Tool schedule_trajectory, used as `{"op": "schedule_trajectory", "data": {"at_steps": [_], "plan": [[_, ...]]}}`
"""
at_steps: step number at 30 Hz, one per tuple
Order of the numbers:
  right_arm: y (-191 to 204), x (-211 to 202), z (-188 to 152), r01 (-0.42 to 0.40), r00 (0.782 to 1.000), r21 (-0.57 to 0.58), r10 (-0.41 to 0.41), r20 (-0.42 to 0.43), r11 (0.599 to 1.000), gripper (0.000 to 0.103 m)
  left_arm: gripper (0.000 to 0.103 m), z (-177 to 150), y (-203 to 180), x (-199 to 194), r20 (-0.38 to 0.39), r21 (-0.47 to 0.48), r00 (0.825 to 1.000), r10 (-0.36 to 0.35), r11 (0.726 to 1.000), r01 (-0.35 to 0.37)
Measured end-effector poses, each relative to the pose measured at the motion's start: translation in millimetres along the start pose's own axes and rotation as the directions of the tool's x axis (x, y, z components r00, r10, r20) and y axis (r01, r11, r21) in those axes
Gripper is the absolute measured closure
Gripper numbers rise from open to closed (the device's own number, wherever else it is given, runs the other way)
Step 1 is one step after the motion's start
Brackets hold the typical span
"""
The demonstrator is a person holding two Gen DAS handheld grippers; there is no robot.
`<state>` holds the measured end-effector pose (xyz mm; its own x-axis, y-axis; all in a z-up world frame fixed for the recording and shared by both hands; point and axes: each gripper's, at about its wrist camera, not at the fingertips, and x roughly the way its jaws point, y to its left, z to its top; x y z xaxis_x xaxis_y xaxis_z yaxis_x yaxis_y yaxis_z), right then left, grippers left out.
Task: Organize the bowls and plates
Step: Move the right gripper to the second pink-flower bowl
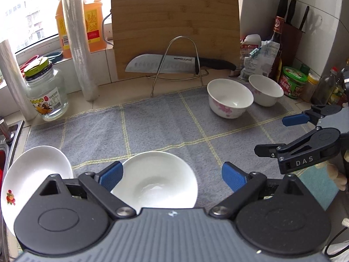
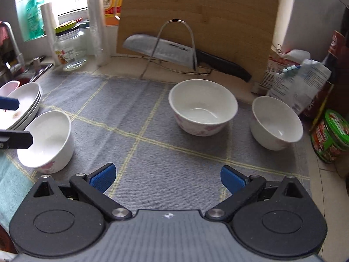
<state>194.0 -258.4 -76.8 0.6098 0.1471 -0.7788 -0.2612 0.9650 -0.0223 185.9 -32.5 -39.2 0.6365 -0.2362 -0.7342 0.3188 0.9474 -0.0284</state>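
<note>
My left gripper (image 1: 172, 175) stands open above a white bowl (image 1: 157, 181) on the grey cloth (image 1: 152, 126). Its left pad overlaps the bowl's left rim and its right pad is clear of it. A stack of white plates (image 1: 32, 174) lies just left of that bowl. Two flowered bowls (image 1: 229, 100) (image 1: 265, 89) stand at the far right. My right gripper (image 2: 168, 178) is open over bare cloth (image 2: 165, 152), nothing between its fingers. From there I see the near bowl (image 2: 48, 139), the plates (image 2: 24, 104), both far bowls (image 2: 202, 107) (image 2: 276, 122) and the left gripper (image 2: 13, 121).
A bamboo cutting board (image 1: 174, 26) and a knife (image 1: 161, 64) on a wire rack stand at the back. A glass jar (image 1: 44, 91), cling film rolls (image 1: 78, 43) and a sink edge (image 1: 11, 131) are left. Bags, bottles and a green-lidded tub (image 2: 329, 135) crowd the right.
</note>
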Motion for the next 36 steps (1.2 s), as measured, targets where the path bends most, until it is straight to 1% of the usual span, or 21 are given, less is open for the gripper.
{"op": "schedule_trajectory", "data": {"at_steps": [2,4,6,9,11,14,16,19,21,25,30,33,36], "plan": [[-15.7,4.6,-0.7,-0.02,1.0,0.013,0.02,-0.011,1.0,0.0,0.006,2.3,-14.4,5.5,0.0,-0.012,1.0,0.008,1.0,-0.008],[-31.0,8.9,-2.0,-0.043,0.999,0.019,0.043,-0.008,0.999,0.0,0.006,5.4,-30.0,12.1,0.005,-0.018,0.999,0.033,0.999,-0.032],[-45.2,16.2,-0.5,-0.063,0.998,0.028,0.064,-0.026,0.998,0.0,0.006,10.6,-46.1,19.5,-0.007,-0.023,0.998,0.067,0.998,-0.067],[-65.9,21.5,2.0,-0.104,0.994,0.034,0.104,-0.022,0.994,0.0,0.006,17.8,-71.3,32.1,-0.014,-0.016,0.996,0.094,0.995,-0.094],[-76.3,26.0,7.1,-0.109,0.994,0.027,0.11,-0.022,0.994,0.0,0.006,21.8,-86.3,41.1,-0.011,0.004,0.995,0.101,0.995,-0.101],[-87.5,28.9,16.4,-0.125,0.992,0.003,0.125,-0.019,0.992,0.0,0.006,24.8,-102.4,55.7,-0.028,0.036,0.994,0.11,0.993,-0.109],[-94.4,28.7,25.6,-0.138,0.99,0.0,0.138,-0.013,0.99,0.0,0.006,26.7,-110.6,64.6,-0.046,0.055,0.994,0.101,0.994,-0.098],[-103.0,30.0,41.0,-0.171,0.985,0.002,0.171,-0.006,0.985,0.0,0.006,30.3,-113.4,74.6,-0.045,0.061,0.996,0.077,0.995,-0.075],[-105.9,33.7,52.4,-0.174,0.985,0.005,0.174,-0.01,0.985,0.0,0.006,33.8,-112.8,83.3,-0.047,0.059,0.997,0.068,0.996,-0.065],[-109.1,46.3,76.9,-0.199,0.979,-0.013,0.198,-0.037,0.98,0.0,0.006,43.0,-113.0,97.2,-0.03,0.072,0.998,0.054,0.996,-0.052],[-112.6,71.0,111.5,-0.238,0.969,-0.042,0.234,-0.084,0.97,0.0,0.006,52.8,-111.5,115.1,-0.007,0.056,1.0,0.03,0.998,-0.03],[-114.1,90.3,129.1,-0.284,0.951,-0.04,0.276,-0.141,0.958,0.0,0.006,56.8,-111.9,126.0,-0.002,0.049,1.0,0.024,0.999,-0.024],[-114.9,111.3,142.7,-0.325,0.926,-0.026,0.313,-0.213,0.945,0.0,0.006,59.4,-114.1,135.7,0.002,0.051,1.0,0.028,0.998,-0.028]]}}
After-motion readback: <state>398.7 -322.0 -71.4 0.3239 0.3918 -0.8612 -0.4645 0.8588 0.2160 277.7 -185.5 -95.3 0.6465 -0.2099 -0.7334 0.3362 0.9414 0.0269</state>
